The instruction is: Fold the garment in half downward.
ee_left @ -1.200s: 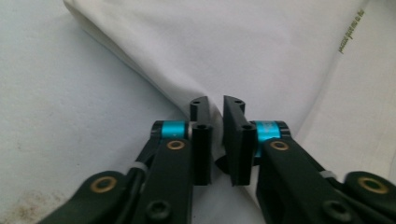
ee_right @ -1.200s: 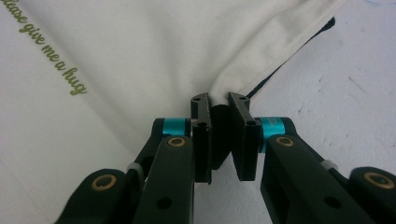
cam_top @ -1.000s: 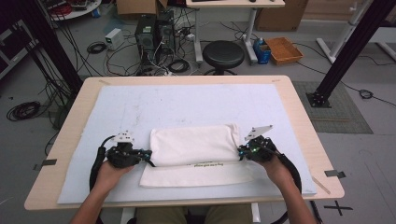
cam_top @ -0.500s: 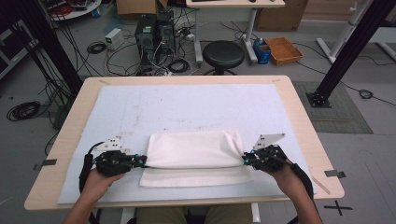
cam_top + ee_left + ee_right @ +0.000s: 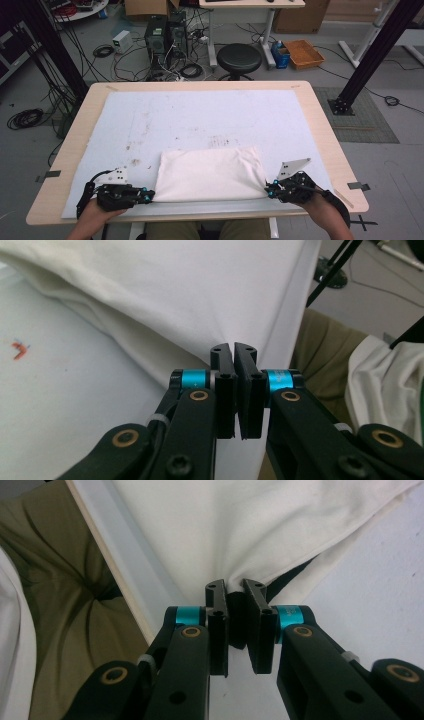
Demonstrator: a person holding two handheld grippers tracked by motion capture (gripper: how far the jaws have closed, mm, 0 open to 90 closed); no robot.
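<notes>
Both grippers have dragged the white cloth (image 5: 210, 173) nearer the table edge.

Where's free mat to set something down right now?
Far half of the white mat, between the folded white cloth and the table's far edge, is bare. Crowded along the near edge: left gripper and right gripper clamp the cloth's near corners.

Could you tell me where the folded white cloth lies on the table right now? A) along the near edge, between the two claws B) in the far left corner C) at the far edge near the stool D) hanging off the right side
A: the cloth lies at the near edge of the table, with the left claw and the right claw pinching its two ends.
</notes>
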